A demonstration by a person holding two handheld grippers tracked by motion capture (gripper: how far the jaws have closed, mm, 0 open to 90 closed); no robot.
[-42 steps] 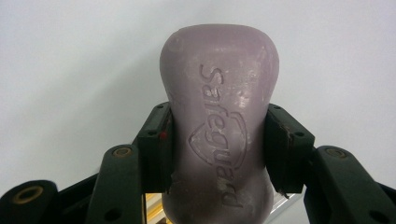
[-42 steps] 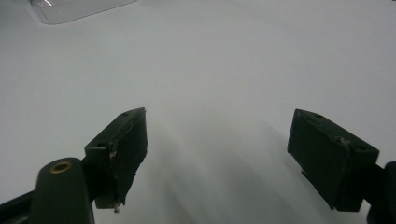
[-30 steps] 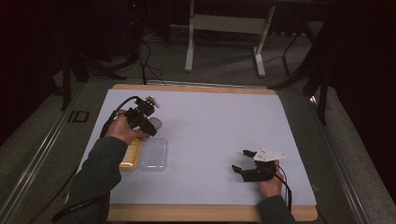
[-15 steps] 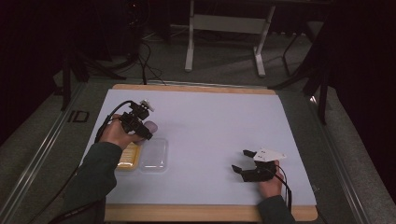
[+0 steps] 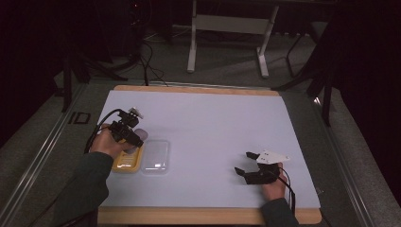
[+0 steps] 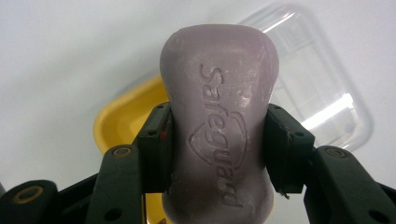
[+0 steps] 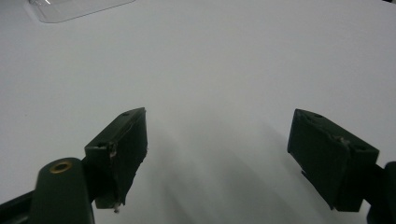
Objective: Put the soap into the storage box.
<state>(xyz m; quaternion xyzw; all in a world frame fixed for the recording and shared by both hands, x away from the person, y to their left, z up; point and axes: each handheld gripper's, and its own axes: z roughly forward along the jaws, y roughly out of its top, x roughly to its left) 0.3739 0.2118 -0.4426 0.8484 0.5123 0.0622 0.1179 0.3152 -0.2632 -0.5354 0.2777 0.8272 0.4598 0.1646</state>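
Lower and nearer the person than a second ago, the left gripper [image 5: 134, 137] clamps a purple Safeguard soap bar [image 6: 219, 135] over the yellow soap dish [image 5: 126, 162], which hand and bar largely hide. Beside it lies the clear lid [image 5: 156, 156], cut off in the right gripper view. The right gripper [image 5: 247, 164] rests spread, empty.

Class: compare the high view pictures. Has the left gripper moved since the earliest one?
Yes. The left gripper, holding the soap, has moved toward the near table edge, now over the yellow tray.
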